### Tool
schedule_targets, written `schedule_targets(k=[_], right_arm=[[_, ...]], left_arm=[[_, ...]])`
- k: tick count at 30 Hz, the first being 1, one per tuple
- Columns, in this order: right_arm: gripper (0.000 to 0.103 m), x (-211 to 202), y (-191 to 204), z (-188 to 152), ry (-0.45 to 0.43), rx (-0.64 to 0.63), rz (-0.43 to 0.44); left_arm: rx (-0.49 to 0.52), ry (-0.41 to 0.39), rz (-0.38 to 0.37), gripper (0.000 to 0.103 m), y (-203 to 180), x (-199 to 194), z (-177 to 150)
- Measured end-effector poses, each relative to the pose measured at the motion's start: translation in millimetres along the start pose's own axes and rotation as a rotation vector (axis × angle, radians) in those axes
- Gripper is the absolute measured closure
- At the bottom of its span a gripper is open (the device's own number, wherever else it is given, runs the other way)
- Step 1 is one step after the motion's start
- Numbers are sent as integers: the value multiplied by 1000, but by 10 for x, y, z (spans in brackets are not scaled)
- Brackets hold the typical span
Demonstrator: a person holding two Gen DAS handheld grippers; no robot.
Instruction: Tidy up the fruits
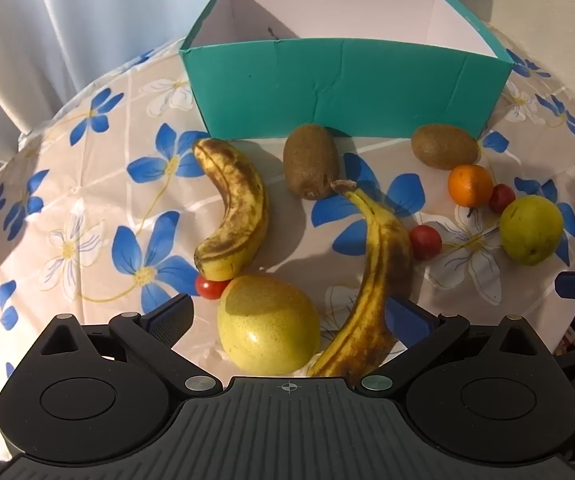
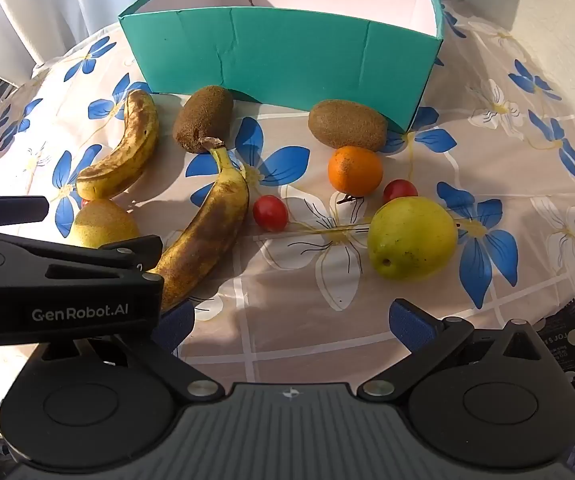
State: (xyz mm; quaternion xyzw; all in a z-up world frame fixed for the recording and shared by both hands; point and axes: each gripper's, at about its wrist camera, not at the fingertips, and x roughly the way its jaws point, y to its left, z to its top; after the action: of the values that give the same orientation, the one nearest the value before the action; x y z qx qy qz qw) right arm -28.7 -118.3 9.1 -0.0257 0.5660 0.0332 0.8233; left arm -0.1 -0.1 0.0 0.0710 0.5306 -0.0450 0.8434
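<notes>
Ten pieces of fruit lie loose on the flowered surface (image 2: 499, 184) in front of the teal box (image 2: 287, 52), and as far as we can see into it, none is in it yet. We count two bananas, two kiwis, two yellow-green apples, one orange and three cherry tomatoes. The long banana (image 1: 379, 276) and the near apple (image 1: 269, 326) sit just ahead of the left gripper (image 1: 287, 320), whose jaws stand wide with nothing between the pads. We judge the bananas soft and well past ripe, so we would take them across the thick middle with light pressure, never by the stem. The spotted banana (image 1: 235, 210) rests against a small tomato (image 1: 210, 287), which we expect to roll and to burst if squeezed. The apples look firm, smooth and fairly heavy, so a grip across the widest part seems safest. The kiwis (image 2: 347, 124) are fuzzy and should not slip. The orange (image 2: 354, 170) is firm and round, touching the right kiwi. The right gripper (image 2: 291, 326) hangs over bare cloth near the far apple (image 2: 411, 238), its jaws likewise spread fully and empty.
</notes>
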Motion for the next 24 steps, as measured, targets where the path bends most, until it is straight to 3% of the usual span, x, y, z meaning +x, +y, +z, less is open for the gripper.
schedule_targets(k=[24], right_arm=[[0, 8, -30, -30, 0, 9, -11]], left_arm=[[-22, 27, 26, 0, 39, 25, -15]])
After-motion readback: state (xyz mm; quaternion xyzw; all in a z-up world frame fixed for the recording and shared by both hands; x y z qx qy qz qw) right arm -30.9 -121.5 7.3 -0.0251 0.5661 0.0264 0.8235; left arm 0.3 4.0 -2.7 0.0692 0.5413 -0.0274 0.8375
